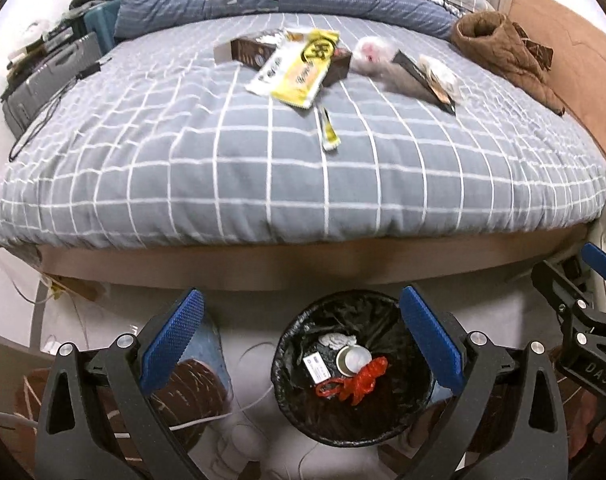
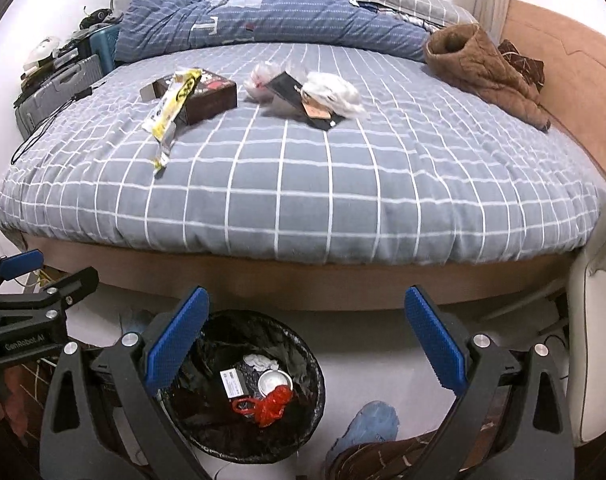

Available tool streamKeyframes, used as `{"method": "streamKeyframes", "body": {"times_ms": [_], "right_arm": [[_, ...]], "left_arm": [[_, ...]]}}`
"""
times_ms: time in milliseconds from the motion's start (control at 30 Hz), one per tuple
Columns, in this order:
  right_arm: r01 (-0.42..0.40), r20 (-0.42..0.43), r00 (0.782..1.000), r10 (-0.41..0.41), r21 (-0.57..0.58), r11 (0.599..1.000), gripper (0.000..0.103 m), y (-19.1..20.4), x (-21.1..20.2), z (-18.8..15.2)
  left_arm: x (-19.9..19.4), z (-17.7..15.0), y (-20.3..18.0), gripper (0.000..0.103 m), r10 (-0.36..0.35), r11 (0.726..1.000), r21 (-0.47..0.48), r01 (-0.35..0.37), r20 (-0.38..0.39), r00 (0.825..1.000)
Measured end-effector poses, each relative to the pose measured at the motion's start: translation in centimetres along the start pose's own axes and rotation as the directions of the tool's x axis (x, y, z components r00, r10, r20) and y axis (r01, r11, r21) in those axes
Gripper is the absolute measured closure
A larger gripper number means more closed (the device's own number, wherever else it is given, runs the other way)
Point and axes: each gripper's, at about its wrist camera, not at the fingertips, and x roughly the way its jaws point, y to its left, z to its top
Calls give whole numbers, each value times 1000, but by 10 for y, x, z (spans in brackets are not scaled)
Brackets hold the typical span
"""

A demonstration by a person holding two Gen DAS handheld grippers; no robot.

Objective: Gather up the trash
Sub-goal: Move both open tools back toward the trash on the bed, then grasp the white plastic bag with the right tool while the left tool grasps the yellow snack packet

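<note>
Both hand-held grippers, left (image 1: 299, 340) and right (image 2: 305, 340), hang released over the black-lined round bin (image 1: 291, 412). The yellow plastic wrapper (image 1: 299, 70) lies across the bed (far off), so reaching risks a slippery pinch.

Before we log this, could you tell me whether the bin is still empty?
No, the bin already holds a red bag, a can and a small box.

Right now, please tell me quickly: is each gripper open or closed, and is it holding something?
Left gripper: open, holding nothing.
Right gripper: open, holding nothing.
</note>
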Motion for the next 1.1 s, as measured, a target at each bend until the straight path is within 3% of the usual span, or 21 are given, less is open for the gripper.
{"method": "streamKeyframes", "body": {"times_ms": [400, 900, 1100], "right_arm": [[-12, 41, 999, 12, 9, 1000, 9, -14, 18, 66], [-47, 53, 998, 44, 49, 998, 9, -57, 123, 177], [-88, 33, 996, 86, 103, 991, 9, -74, 172, 215]], "left_arm": [[13, 77, 11, 6, 7, 1000, -16, -6, 54, 999], [96, 184, 18, 6, -1, 1000, -13, 2, 69, 998], [125, 206, 17, 6, -15, 1000, 10, 14, 58, 998]]}}
